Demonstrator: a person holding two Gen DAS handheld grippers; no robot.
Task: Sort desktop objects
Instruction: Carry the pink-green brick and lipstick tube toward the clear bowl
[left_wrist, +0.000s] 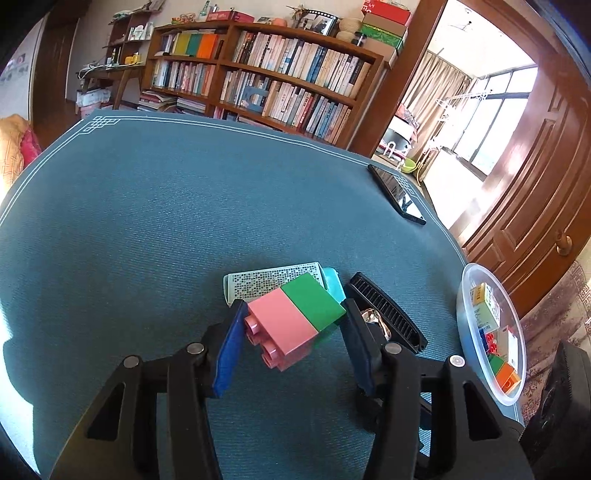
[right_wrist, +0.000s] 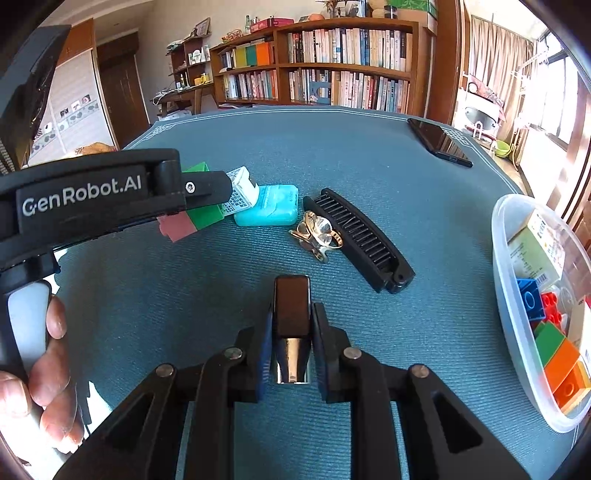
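Note:
A pink and green toy block (left_wrist: 295, 317) sits tilted between the blue pads of my left gripper (left_wrist: 293, 315), and both pads touch its sides. In the right wrist view the same block (right_wrist: 184, 223) shows under the left gripper's black finger (right_wrist: 207, 188), held by a person's hand (right_wrist: 51, 354). My right gripper (right_wrist: 291, 321) is shut on a small dark tube with a chrome end (right_wrist: 291, 314), low over the table cloth. A clear plastic container (right_wrist: 498, 236) at the right holds several coloured blocks and small boxes.
Behind the block lie a white patterned box (left_wrist: 273, 282) and a teal box (right_wrist: 267, 205). A black comb (right_wrist: 360, 240) and a gold clip with clear stones (right_wrist: 317, 232) lie mid-table. A black phone (right_wrist: 439, 142) rests near the far right edge. The container (left_wrist: 465, 295) stands at the table's right edge.

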